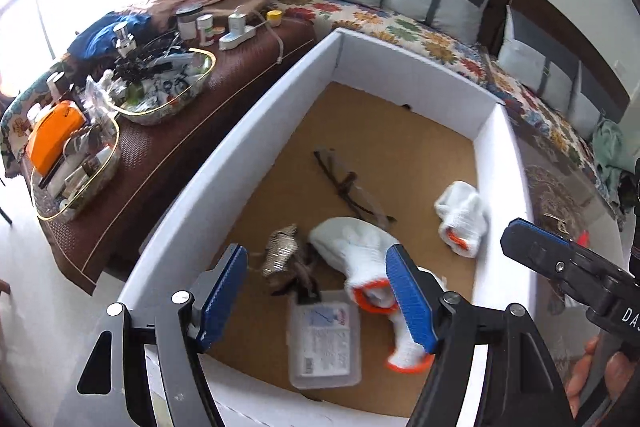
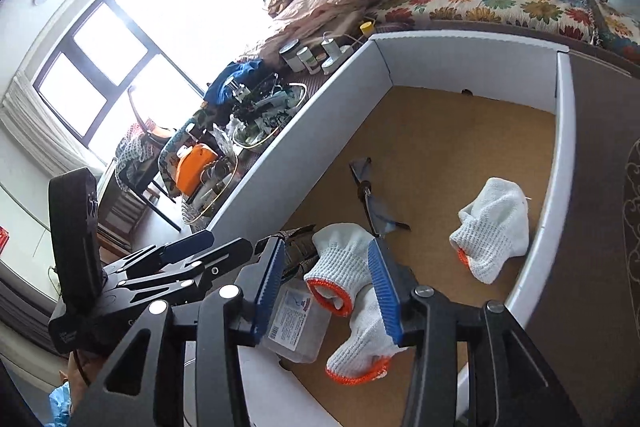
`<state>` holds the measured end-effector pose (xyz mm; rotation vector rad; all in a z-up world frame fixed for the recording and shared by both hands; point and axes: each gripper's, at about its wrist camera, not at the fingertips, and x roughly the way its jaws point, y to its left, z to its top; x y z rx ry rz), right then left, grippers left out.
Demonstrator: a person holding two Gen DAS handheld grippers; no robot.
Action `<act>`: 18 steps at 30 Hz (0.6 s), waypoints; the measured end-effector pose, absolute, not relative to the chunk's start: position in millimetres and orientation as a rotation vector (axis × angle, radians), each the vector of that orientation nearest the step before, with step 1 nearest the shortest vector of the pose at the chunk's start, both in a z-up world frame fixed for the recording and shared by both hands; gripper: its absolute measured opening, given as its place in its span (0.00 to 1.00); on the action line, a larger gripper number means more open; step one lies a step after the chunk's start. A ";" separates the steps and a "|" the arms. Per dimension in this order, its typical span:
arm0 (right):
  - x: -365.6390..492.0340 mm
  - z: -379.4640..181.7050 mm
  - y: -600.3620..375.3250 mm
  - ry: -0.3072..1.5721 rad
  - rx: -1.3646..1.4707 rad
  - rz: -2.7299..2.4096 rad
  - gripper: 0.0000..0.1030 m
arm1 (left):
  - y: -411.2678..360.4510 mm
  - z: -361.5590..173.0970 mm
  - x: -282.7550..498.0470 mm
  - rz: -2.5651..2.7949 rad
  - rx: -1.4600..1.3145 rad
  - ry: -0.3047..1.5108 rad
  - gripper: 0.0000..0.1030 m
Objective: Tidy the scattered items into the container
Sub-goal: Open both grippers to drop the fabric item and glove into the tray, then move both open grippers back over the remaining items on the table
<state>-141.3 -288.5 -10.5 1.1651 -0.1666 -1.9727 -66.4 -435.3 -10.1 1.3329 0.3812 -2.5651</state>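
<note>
A white-walled box with a brown floor holds several items. In the left wrist view I see white gloves with orange cuffs, a rolled white glove, glasses, a clear plastic case and a patterned dark bundle. My left gripper is open and empty above the box's near end. My right gripper is open and empty over the gloves and the case. The box, rolled glove and glasses show there too.
A dark brown table left of the box carries two gold-rimmed trays full of clutter, an orange pouch, jars and bottles. A sofa with a floral cover and grey cushions lies beyond. The right gripper's body is close on the right.
</note>
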 end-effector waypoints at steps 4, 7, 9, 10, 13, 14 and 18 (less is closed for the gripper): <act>-117.4 6.0 -245.6 -0.150 1.059 -2.044 0.43 | -396.2 11.8 -59.9 -2.646 1.310 0.333 0.69; -102.7 12.3 -208.5 -0.111 1.015 -2.104 0.43 | -358.4 30.7 -57.9 -2.718 1.303 0.285 0.69; -93.9 13.5 -180.5 -0.103 0.993 -2.143 0.43 | -328.6 42.4 -57.2 -2.773 1.301 0.263 0.69; -89.3 14.1 -165.3 -0.100 0.983 -2.164 0.43 | -311.6 47.8 -57.1 -2.802 1.304 0.253 0.69; -73.5 11.8 -115.4 -0.090 0.954 -2.246 0.43 | -258.4 56.5 -59.0 -2.883 1.334 0.211 0.70; -68.0 10.4 -97.9 -0.087 0.944 -2.277 0.43 | -239.2 56.5 -60.5 -2.903 1.350 0.194 0.70; -48.4 2.0 -20.7 -0.110 0.914 -2.402 0.43 | -165.0 42.1 -66.7 -2.941 1.442 0.176 0.70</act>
